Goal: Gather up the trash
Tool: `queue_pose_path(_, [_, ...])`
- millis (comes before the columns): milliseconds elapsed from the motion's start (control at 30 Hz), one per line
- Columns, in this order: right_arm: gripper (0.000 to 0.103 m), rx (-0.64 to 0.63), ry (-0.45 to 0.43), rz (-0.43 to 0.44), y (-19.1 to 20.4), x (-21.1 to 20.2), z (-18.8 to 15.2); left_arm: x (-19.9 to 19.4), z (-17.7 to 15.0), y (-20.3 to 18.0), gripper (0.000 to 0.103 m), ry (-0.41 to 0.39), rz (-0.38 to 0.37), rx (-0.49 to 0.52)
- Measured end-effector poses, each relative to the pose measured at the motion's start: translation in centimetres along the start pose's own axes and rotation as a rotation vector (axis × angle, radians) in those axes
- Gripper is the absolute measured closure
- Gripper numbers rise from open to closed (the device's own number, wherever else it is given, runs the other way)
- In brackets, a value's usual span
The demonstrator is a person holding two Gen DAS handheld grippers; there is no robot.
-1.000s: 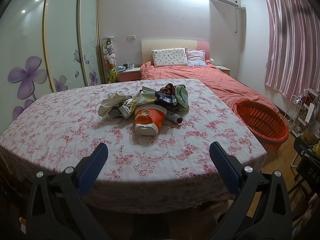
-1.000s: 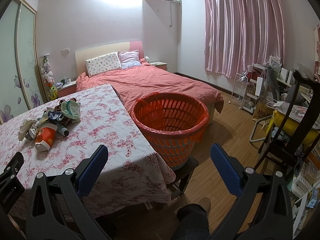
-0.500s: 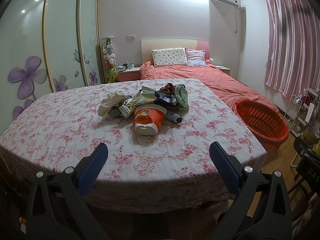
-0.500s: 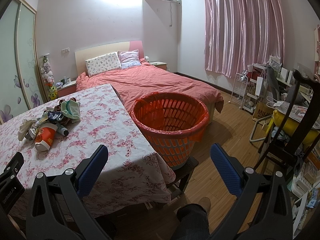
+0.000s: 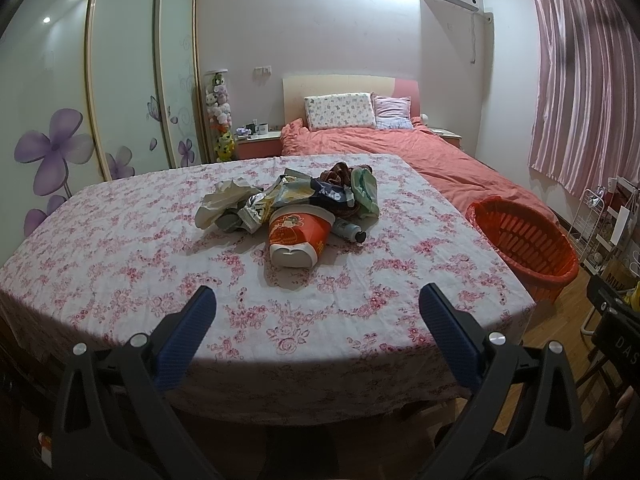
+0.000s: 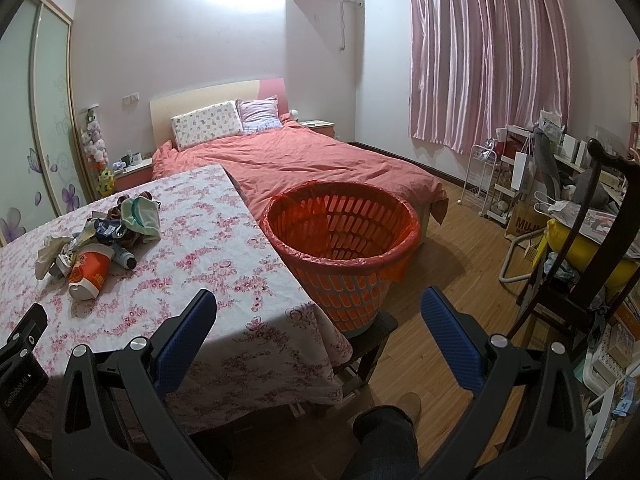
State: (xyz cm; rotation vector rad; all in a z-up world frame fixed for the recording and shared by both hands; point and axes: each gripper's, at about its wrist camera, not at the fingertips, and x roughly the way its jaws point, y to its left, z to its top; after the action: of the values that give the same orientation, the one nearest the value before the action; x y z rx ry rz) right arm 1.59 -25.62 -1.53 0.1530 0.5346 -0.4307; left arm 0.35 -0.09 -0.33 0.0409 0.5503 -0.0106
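A pile of trash lies in the middle of the floral-clothed table [image 5: 120,264]: an orange and white cup container [image 5: 298,236] on its side, crumpled white paper [image 5: 222,204], foil wrappers [image 5: 288,194], a dark bottle [image 5: 350,231] and a pale green wrapper [image 5: 365,190]. The pile also shows in the right wrist view [image 6: 96,240]. An orange plastic basket [image 6: 344,252] with a red liner stands on a low stool beside the table's right edge. My left gripper [image 5: 316,312] is open and empty at the table's near edge. My right gripper [image 6: 318,312] is open and empty, short of the basket.
A bed with a salmon cover [image 6: 304,160] stands behind the table. A chair [image 6: 592,256] and cluttered shelves [image 6: 516,176] line the right side. A wardrobe with flower doors [image 5: 72,120] is on the left. A person's knee [image 6: 384,436] shows below.
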Motion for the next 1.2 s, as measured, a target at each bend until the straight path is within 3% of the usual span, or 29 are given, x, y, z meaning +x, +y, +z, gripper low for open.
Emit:
queue_pose_path(400, [0.002,-0.033,0.01,0.039,1.2,2.2,0.0,3.6,0.6,3.1,0.004,0.062,0.01,-0.068])
queue_pose_path(667, [0.002,-0.059,0.039,0.061,2.6,4.4,0.5,10.3,2.8,4.7,0.004,0.121,0.024,-0.066])
queue_pose_path(1033, [0.002,-0.109,0.121,0.178,6.5,8.3,1.8,19.7,4.0,4.8,0.004,0.303,-0.015,-0.06])
queue_pose_path(1200, [0.002,-0.125,0.156,0.231,8.4,10.3,2.5,21.4,4.3,4.8,0.014,0.331,-0.027,-0.04])
